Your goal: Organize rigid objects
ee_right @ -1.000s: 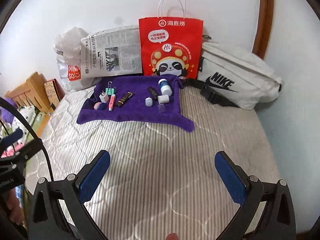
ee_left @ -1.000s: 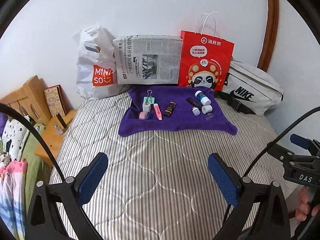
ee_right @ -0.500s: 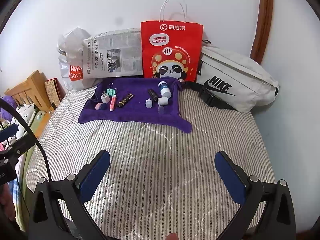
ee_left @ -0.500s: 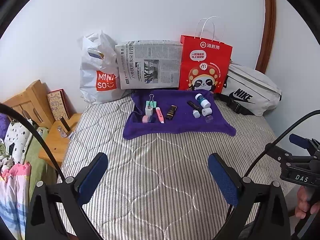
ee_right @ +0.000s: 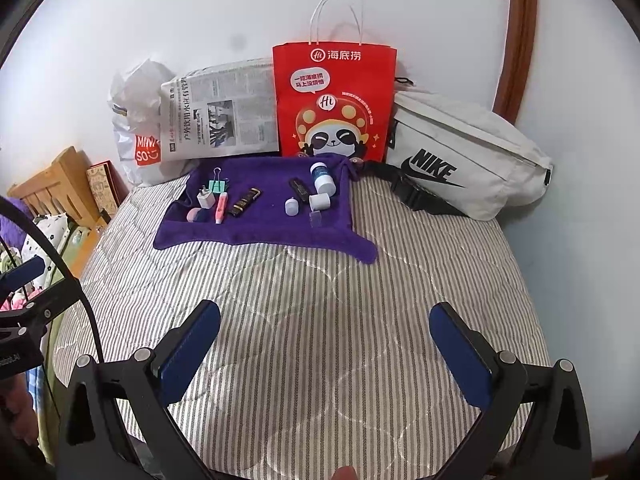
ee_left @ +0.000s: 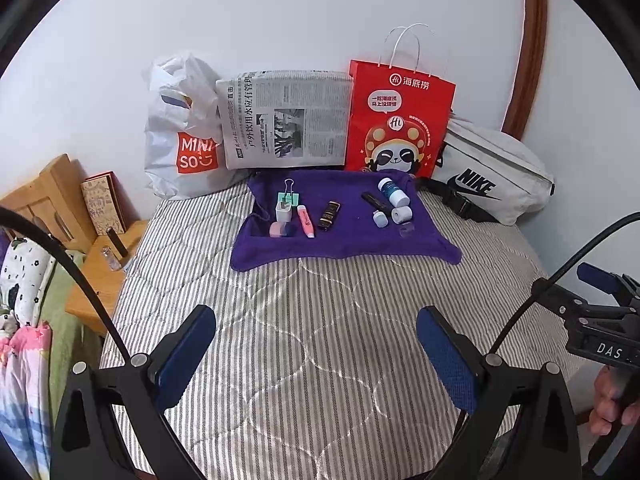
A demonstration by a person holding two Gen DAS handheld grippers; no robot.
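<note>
Claws [ee_left: 316,354] [ee_right: 326,350] both spread, empty; only left view shows a hand [ee_left: 610,404].

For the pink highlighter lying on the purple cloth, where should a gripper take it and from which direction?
Grip the pink highlighter across its narrow barrel at mid-length, coming down from above. It lies flat on the purple cloth, pointing roughly away from the cameras, with the white charger close on its left, so a top approach seems safest.
</note>
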